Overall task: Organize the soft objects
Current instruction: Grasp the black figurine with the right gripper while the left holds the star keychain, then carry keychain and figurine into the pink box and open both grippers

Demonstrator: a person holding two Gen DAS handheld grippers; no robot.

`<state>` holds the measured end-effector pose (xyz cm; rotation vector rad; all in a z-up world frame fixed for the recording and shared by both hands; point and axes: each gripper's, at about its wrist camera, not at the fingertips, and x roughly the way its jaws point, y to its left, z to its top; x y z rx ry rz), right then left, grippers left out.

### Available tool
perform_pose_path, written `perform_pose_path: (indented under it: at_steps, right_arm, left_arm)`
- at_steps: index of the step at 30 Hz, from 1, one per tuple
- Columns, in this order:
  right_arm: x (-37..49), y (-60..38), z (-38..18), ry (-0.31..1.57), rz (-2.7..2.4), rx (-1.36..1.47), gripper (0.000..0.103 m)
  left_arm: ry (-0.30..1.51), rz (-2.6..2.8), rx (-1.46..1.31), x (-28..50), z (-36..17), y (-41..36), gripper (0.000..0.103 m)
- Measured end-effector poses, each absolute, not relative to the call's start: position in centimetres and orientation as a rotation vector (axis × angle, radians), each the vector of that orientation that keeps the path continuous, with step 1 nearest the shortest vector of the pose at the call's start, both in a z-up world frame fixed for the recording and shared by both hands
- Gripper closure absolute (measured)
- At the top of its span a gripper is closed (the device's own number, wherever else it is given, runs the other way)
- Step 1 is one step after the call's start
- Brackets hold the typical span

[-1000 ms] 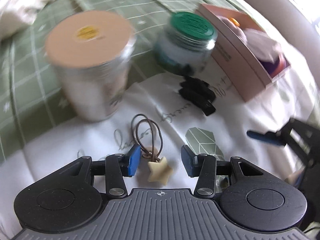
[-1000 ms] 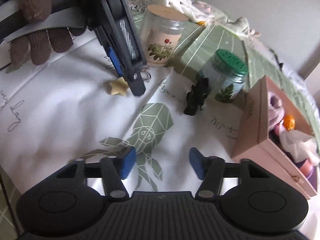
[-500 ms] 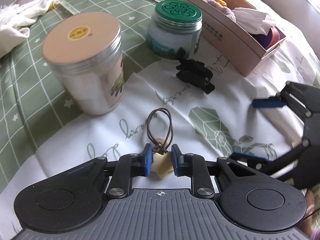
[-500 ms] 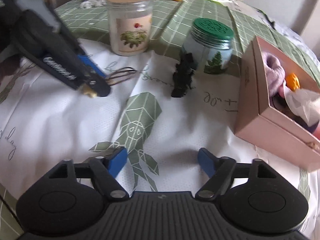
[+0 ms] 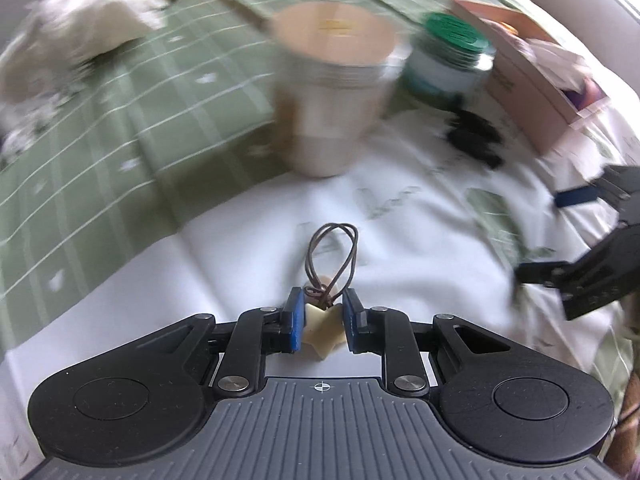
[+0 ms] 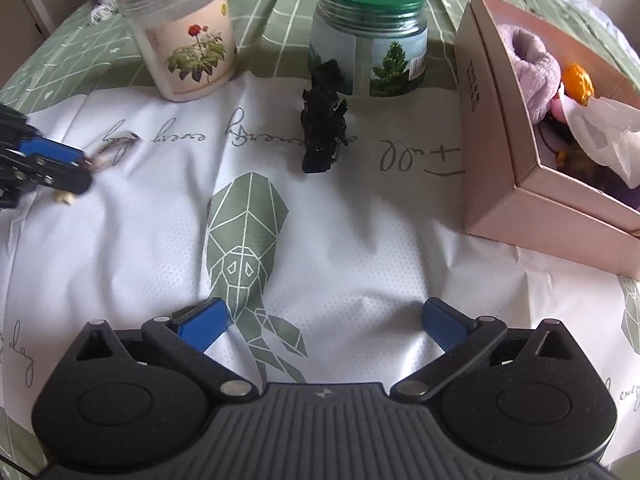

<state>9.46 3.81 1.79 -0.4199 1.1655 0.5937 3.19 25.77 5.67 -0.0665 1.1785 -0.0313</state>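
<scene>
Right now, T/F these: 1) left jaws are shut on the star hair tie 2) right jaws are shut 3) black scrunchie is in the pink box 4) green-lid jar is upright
1) True: the left gripper is shut on the star hair tie.
2) False: the right gripper has its jaws wide apart, with nothing between them.
3) False: the black scrunchie lies on the white cloth, left of the pink box.
4) True: the green-lid jar stands upright.

green checked bedspread (image 6: 288,8) under white printed sheet (image 6: 360,240) (daylight, top right).
</scene>
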Motion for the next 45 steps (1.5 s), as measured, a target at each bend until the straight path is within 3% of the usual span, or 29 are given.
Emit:
perform_pose_path:
  at_steps: [3, 5, 9, 12, 18, 20, 21, 33, 39, 45]
  right_arm:
    - [9.9, 4.7, 2.0, 1.178, 0.599, -0.449, 0.0]
    - [10.2, 5.1, 2.8, 1.137, 0.616, -0.453, 0.011]
    - [10.9, 6.3, 4.6, 1.023, 0.602, -0.443, 0.013]
    - [12.4, 7.2, 5.2, 0.988, 0.571, -0.405, 0.021]
    - [14.8, 9.4, 4.4, 1.013, 0.539, -0.402, 0.056]
    - [15.2, 10.0, 4.4, 1.021, 0.536, -0.409, 0.078]
    - [15.1, 10.3, 4.5, 1.018, 0.541, -0.419, 0.081]
    - [9.5, 12.0, 8.8, 0.9, 0.741, -0.464, 0.081]
    - [10.8, 10.1, 15.7, 0.73, 0.729, -0.362, 0.081]
    - [14.2, 4.3, 22.5, 0.554, 0.602, -0.226, 0.081]
  left_arm:
    - [1.173, 0.033, -0.12, 2.5, 5.8, 28.0, 0.079]
    - [1.16, 0.063, -0.133, 2.1, 6.1, 29.2, 0.079]
    - [1.151, 0.089, -0.153, 1.6, 6.2, 30.8, 0.079]
    - [1.159, 0.085, -0.164, 1.2, 5.9, 31.4, 0.079]
    - [1.157, 0.082, -0.18, 0.5, 5.6, 31.9, 0.079]
    - [1.154, 0.087, -0.183, 0.5, 5.7, 32.1, 0.079]
    - [1.152, 0.088, -0.183, 0.5, 5.8, 32.2, 0.079]
    - [1.131, 0.095, -0.177, 1.8, 7.1, 31.9, 0.079]
    - [0.871, 0.162, -0.314, 6.1, 15.9, 33.8, 0.08]
    - [0.675, 0.057, -0.347, 10.4, 23.0, 30.5, 0.08]
